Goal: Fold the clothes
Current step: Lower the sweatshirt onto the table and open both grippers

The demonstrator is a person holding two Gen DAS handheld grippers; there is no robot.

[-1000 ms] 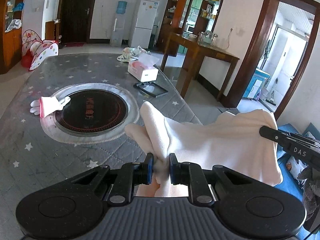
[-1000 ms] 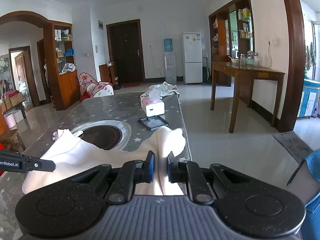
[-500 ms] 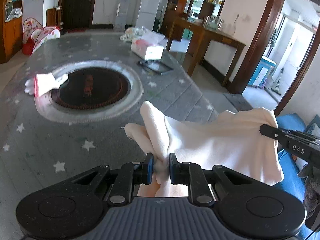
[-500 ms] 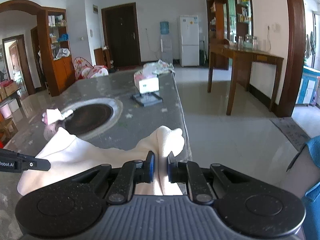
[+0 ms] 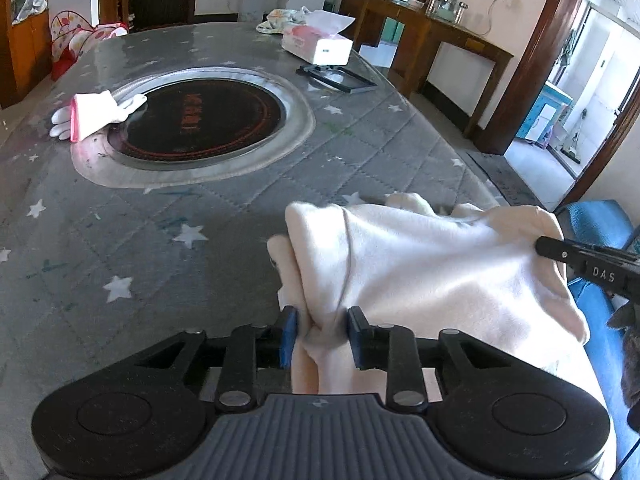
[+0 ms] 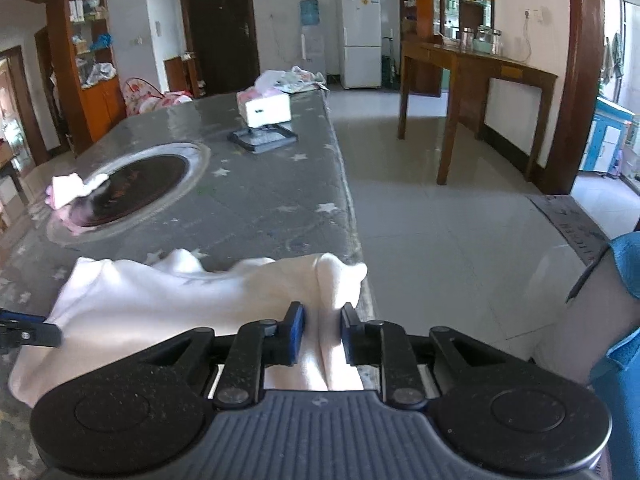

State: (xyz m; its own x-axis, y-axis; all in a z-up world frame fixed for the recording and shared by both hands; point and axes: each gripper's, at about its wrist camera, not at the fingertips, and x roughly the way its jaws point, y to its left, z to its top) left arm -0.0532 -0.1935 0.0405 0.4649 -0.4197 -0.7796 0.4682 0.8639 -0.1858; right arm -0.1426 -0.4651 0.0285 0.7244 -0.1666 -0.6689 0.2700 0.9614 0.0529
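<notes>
Cream garment (image 5: 420, 264), lower part hidden

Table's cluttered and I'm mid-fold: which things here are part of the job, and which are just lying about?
In the job:
cream garment, pinched by left gripper and right gripper
grey star-print table

Lying about:
pink-and-white glove
tissue box
black tray
crumpled cloth

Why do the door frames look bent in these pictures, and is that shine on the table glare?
Left wrist view: the fisheye lens bows the door frame at the right edge, and daylight glares off the table at its far end; the cream garment looks nearly washed out. Right wrist view: the same bending shows on the wooden pillar, the floor mirrors window light, and the corners go dark.
</notes>
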